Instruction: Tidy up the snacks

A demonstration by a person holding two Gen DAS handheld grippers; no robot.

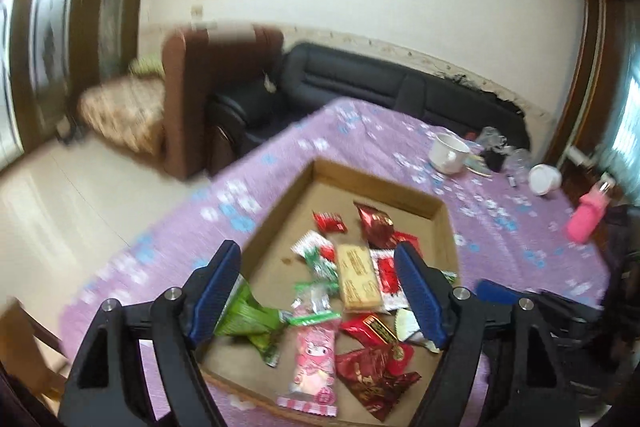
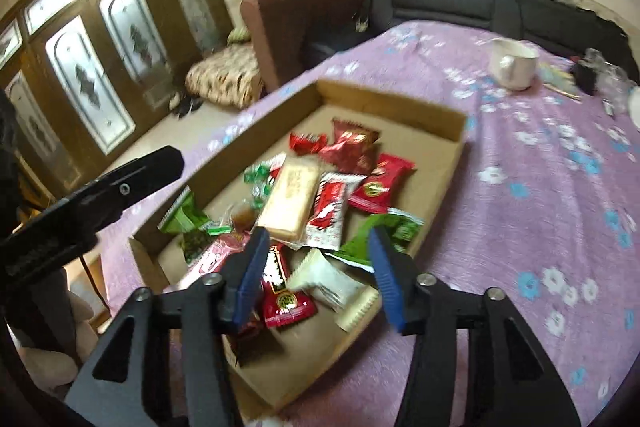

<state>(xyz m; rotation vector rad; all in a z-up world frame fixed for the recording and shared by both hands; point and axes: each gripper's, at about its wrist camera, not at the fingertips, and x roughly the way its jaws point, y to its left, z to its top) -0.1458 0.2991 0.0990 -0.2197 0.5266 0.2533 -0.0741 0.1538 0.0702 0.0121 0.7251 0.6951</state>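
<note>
A shallow cardboard box (image 1: 384, 183) (image 2: 392, 107) lies on the purple flowered tablecloth and holds several snack packets. Among them are a tan wafer bar (image 1: 357, 277) (image 2: 292, 199), a pink cartoon packet (image 1: 314, 359), green packets (image 1: 250, 323) (image 2: 182, 217), red packets (image 1: 374, 227) (image 2: 378, 181) and a white packet (image 2: 328, 277). My left gripper (image 1: 318, 291) is open and empty above the box's near half. My right gripper (image 2: 318, 275) is open and empty above the white packet and a red packet (image 2: 282, 291). The left gripper also shows at the right wrist view's left edge (image 2: 100, 195).
A white mug (image 1: 448, 151) (image 2: 514, 63), a white cup (image 1: 544, 179), a pink bottle (image 1: 588, 219) and small clutter stand at the table's far right. A black sofa (image 1: 360, 83) and a brown armchair (image 1: 216, 87) stand beyond the table. Wooden glass doors are at the left.
</note>
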